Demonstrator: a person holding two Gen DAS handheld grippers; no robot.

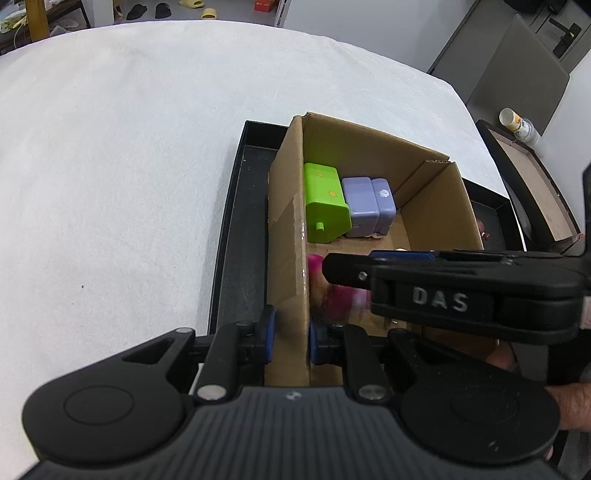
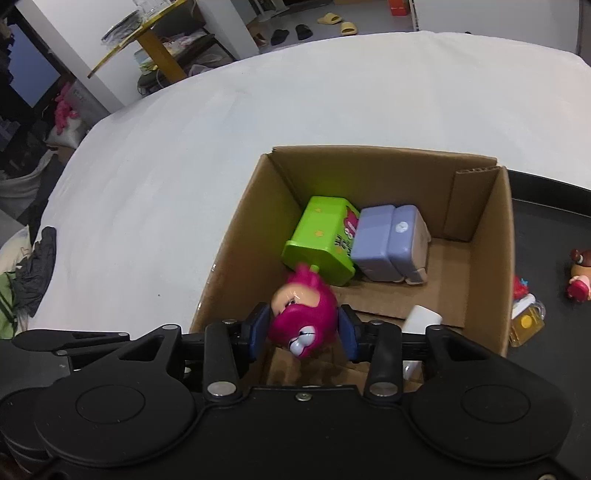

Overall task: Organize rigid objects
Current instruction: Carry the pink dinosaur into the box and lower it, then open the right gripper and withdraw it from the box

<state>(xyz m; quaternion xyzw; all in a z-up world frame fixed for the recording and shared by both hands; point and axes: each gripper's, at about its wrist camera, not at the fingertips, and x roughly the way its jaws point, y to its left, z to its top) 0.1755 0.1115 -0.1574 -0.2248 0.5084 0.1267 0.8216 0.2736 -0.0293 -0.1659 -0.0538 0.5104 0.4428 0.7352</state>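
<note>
Cardboard box (image 2: 480,236) on black tray (image 1: 236,236); left gripper (image 1: 290,341) clamps the box's near wall, steadying it. Right gripper (image 2: 303,328) holds the pink figure (image 2: 301,317) between its pads, low inside the box. Risk: released here, the figure may topple against the green block (image 2: 317,240) beside the lilac case (image 2: 388,240). Remaining toys (image 2: 524,314) wait outside, behind the box wall.

Beyond the white counter (image 2: 258,122), slippers (image 2: 338,23) lie on the floor, yellow ones beside black ones. A yellow-topped wooden stand (image 2: 147,37) holds clutter at upper left. A pink plush (image 2: 64,112) sits near white sacks, and dark cloth (image 2: 38,266) lies at the counter's left edge. A red box (image 1: 264,5) rests on the far floor; a capped bottle (image 1: 517,125) lies on a brown tray.
</note>
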